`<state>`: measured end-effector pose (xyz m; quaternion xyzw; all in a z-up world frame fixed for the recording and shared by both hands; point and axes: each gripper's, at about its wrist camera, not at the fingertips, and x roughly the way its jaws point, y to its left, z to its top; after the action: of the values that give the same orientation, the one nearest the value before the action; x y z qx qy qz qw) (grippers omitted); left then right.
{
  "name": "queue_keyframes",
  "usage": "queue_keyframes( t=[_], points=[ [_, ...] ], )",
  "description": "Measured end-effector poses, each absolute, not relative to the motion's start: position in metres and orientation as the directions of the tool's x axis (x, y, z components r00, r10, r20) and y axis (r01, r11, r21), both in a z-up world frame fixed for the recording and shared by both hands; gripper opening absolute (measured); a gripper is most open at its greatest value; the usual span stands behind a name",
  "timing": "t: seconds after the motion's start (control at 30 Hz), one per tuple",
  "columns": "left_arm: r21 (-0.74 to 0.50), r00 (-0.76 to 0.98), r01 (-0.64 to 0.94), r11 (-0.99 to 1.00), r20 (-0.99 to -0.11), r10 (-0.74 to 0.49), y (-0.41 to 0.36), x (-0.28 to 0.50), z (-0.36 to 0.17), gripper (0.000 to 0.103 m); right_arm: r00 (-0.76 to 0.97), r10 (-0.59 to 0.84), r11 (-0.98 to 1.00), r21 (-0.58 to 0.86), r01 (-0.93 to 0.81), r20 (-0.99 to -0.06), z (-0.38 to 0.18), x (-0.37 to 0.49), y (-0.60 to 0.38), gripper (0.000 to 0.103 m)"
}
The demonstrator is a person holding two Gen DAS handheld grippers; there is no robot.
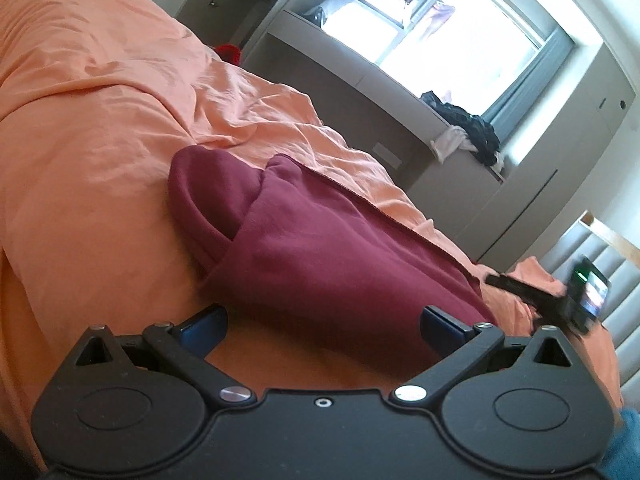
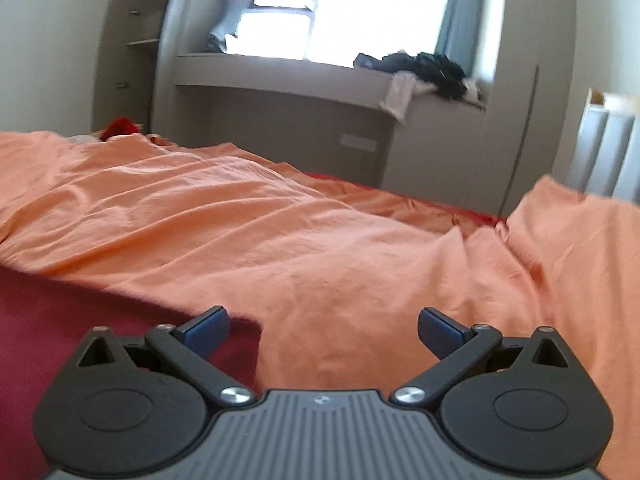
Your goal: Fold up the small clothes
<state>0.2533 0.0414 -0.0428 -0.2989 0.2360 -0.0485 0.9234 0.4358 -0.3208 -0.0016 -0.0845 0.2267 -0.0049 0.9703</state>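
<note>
A maroon garment (image 1: 328, 256) lies folded over on the orange bedsheet (image 1: 100, 152), a rounded layer sticking out under its top flap. My left gripper (image 1: 322, 326) is open and empty, just short of the garment's near edge. My right gripper (image 2: 322, 330) is open and empty above the orange sheet (image 2: 320, 240); the garment's corner (image 2: 80, 312) lies under its left finger. The right gripper also shows blurred at the right edge of the left wrist view (image 1: 560, 292).
A window bench (image 2: 280, 76) with a pile of dark and white clothes (image 2: 428, 68) runs behind the bed. A red object (image 2: 118, 126) sits at the bed's far left end. A padded headboard (image 2: 608, 148) stands at the right.
</note>
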Motion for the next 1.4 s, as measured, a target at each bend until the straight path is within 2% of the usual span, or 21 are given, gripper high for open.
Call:
queue_keyframes(
  t=[0.23, 0.4, 0.57, 0.9, 1.1, 1.23, 1.4],
  points=[
    [-0.610, 0.886, -0.107, 0.785, -0.417, -0.202, 0.044, 0.256, -0.043, 0.102, 0.902, 0.059, 0.987, -0.109, -0.116, -0.427, -0.005, 0.320, -0.322, 0.103],
    [-0.632, 0.881, -0.143, 0.762, -0.432, -0.192, 0.046, 0.257, -0.041, 0.102, 0.899, 0.050, 0.999, 0.024, -0.044, -0.435, -0.029, 0.273, -0.334, 0.103],
    [-0.596, 0.870, -0.152, 0.789, -0.460, -0.179, 0.042, 0.262, -0.042, 0.102, 0.889, 0.059, 0.988, 0.151, 0.012, -0.455, -0.041, 0.265, -0.348, 0.103],
    [-0.514, 0.820, -0.191, 0.836, -0.551, -0.152, 0.040, 0.276, -0.029, 0.102, 0.883, 0.030, 0.997, 0.082, 0.009, -0.468, -0.057, 0.260, -0.337, 0.103],
    [-0.489, 0.825, -0.197, 0.850, -0.551, -0.127, 0.034, 0.271, -0.030, 0.102, 0.926, 0.158, 0.986, 0.106, -0.129, -0.344, -0.041, 0.249, -0.339, 0.103],
    [-0.475, 0.818, -0.204, 0.856, -0.563, -0.118, 0.029, 0.269, -0.027, 0.102, 0.898, 0.270, 0.954, 0.222, -0.201, -0.348, -0.044, 0.265, -0.341, 0.103],
    [-0.481, 0.808, -0.216, 0.850, -0.577, -0.122, 0.031, 0.270, -0.026, 0.102, 0.888, 0.309, 0.930, 0.305, -0.207, -0.340, -0.049, 0.282, -0.352, 0.103]
  ],
)
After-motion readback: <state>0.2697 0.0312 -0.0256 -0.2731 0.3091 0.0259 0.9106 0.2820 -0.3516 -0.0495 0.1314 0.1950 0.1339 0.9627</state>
